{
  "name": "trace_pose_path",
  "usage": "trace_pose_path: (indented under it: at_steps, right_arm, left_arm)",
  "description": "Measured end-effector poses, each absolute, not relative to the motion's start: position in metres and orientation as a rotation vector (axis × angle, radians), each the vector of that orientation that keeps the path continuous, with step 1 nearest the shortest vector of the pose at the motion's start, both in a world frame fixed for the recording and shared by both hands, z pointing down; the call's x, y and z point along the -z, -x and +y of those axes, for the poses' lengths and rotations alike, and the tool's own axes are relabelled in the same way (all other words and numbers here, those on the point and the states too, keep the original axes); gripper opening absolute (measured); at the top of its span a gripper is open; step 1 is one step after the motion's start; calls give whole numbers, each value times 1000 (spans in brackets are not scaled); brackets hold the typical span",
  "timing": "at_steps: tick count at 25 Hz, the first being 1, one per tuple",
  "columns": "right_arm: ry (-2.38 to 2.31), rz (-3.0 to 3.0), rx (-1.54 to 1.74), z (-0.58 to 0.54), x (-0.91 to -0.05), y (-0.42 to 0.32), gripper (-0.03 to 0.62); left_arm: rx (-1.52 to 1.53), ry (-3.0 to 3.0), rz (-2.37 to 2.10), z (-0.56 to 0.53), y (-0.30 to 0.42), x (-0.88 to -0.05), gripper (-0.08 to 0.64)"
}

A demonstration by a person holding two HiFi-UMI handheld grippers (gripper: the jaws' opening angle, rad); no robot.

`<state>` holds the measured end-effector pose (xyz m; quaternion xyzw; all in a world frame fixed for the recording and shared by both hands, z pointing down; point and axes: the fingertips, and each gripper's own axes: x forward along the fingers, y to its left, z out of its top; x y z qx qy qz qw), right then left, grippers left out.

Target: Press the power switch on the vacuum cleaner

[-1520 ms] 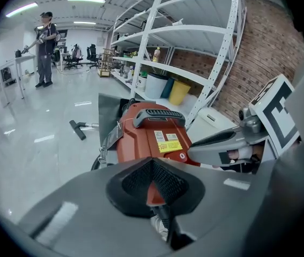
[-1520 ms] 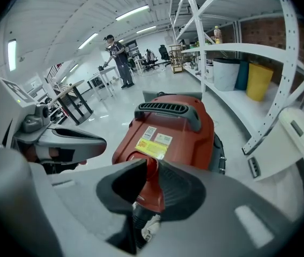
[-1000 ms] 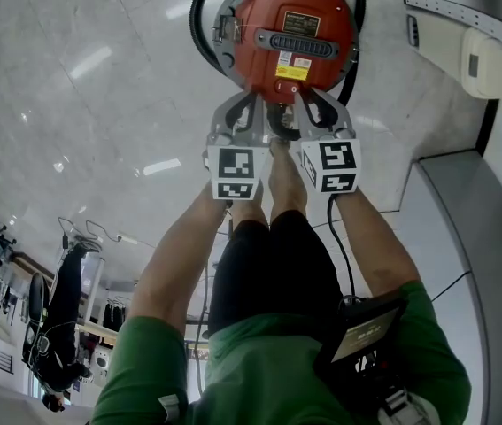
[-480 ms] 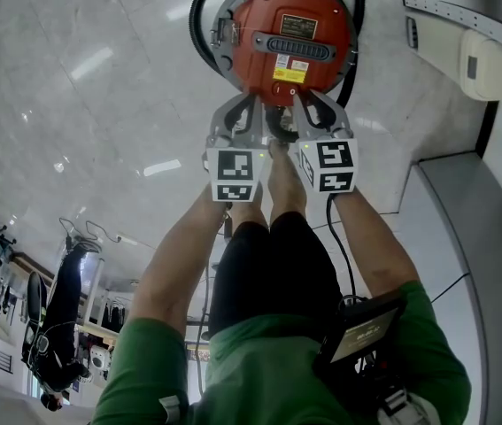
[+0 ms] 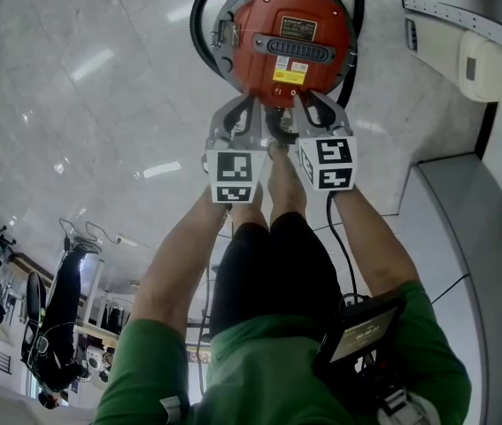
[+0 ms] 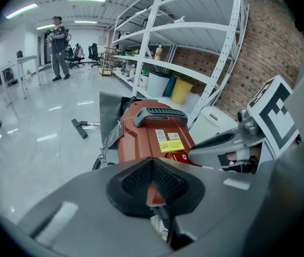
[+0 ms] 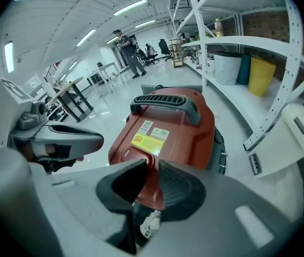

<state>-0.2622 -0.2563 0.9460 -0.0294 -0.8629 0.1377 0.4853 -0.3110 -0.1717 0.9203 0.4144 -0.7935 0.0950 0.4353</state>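
The red vacuum cleaner (image 5: 290,25) stands on the pale floor just ahead of my feet, with a black handle on top and a yellow label on its rear face. Its red rocker switch (image 6: 183,157) sits right below that label. My right gripper (image 5: 308,103) is shut, its tip at the vacuum's rear face by the switch; in the left gripper view the right gripper (image 6: 194,150) points at the switch. In the right gripper view its own jaws (image 7: 150,173) cover the switch. My left gripper (image 5: 243,104) is shut and held beside it, close to the vacuum (image 6: 152,130), holding nothing.
A black hose (image 5: 199,25) loops round the vacuum's left side, and a floor nozzle (image 6: 79,127) lies further out. White shelving (image 7: 280,63) with a yellow bin (image 7: 261,74) runs along the right. A person (image 6: 59,47) stands far off.
The right gripper has crept slightly forward toward the vacuum's rear face. The left gripper and the vacuum have stayed in place.
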Motion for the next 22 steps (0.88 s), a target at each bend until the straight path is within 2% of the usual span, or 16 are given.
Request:
trace_pose_path:
  at_steps: [10,22]
  right_arm:
    - [90,-2169,-295,-266,-901,278,69]
    - [105,-2364,-233,-292,-767,303,69]
  left_arm:
    - [-241,-1037,-2047,-176,324,-877,6]
    - [-196,-1046,-2224,-190,339,-750,6]
